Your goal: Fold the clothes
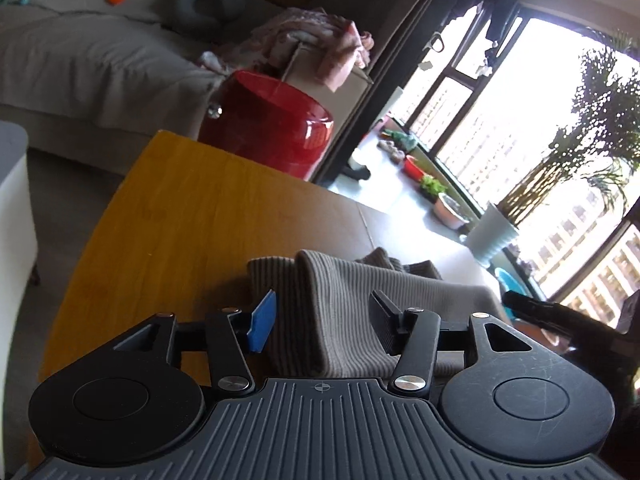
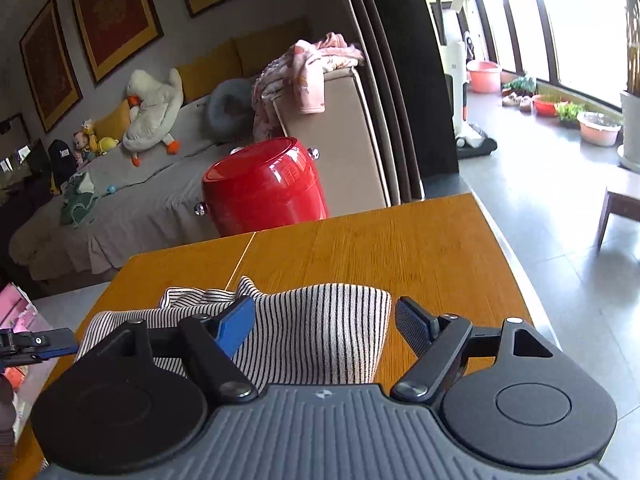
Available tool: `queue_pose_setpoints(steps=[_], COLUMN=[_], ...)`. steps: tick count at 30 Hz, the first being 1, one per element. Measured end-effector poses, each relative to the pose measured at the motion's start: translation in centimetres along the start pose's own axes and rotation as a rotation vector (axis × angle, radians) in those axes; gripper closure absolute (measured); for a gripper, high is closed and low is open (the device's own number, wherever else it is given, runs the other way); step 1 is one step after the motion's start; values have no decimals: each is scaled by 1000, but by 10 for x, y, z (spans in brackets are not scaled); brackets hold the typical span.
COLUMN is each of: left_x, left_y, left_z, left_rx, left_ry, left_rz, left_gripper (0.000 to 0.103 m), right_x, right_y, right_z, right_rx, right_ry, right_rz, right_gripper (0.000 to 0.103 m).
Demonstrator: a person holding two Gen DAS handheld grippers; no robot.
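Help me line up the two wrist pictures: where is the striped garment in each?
Left wrist: striped garment, bottom centre, between the open left gripper fingers.
Right wrist: striped garment, bottom centre, between the open right gripper fingers.
Shared landmark: red drum beyond the wooden table.

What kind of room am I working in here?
Most likely a home living room: a grey-covered sofa with a white plush goose, framed red pictures above, and a wooden table.
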State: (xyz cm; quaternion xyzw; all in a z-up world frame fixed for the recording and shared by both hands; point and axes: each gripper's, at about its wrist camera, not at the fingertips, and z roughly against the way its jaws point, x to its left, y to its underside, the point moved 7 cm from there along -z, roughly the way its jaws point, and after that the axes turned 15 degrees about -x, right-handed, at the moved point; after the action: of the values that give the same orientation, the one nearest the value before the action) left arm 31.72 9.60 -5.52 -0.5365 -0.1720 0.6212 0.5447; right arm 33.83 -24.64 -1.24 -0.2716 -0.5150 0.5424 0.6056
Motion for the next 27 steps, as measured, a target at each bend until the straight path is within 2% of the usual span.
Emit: queue_pose_setpoints(steps=[1,6,10,13,15,21,23,25,26,27], left_x=[0,-1,1,-4,-8,-7,-5,-5,-5,-6], left_y=[1,7,7,7,8,4,2,2,2,2], left_z=[-7,-34,-44,-47,-52,-66,-68,-70,-72,-74], left_rx=[17,43,52,83,85,44,40,48,50,51], left_ry=[8,-67,-107,-88,-83,-42,-24,-10,-7,-3], left_rz=[18,-84,-123,-106,-131,-142,-136,-137,-134,-132], left_gripper=[38,28,26,23,22,22,27,53,55,61], right_x=[-2,-7,-11,-14,-12,-6,-5,-5,-5,-6], right_y=[3,18,17,13,13,11,12,13,12,12], right_z=[-4,-23,-32,-37,-39,-47,-46,-48,-49,-51], right_rx=[16,84,112,134,145,135,144,152,155,158], right_ry=[-7,-44,-84,-103,-123,-127,-131,-138,-141,-144], right_rz=[-10,-20,-68,-110,-101,-63,-54,-62,-72,-82], right_gripper=[25,25,23,22,22,23,35,59,63,67])
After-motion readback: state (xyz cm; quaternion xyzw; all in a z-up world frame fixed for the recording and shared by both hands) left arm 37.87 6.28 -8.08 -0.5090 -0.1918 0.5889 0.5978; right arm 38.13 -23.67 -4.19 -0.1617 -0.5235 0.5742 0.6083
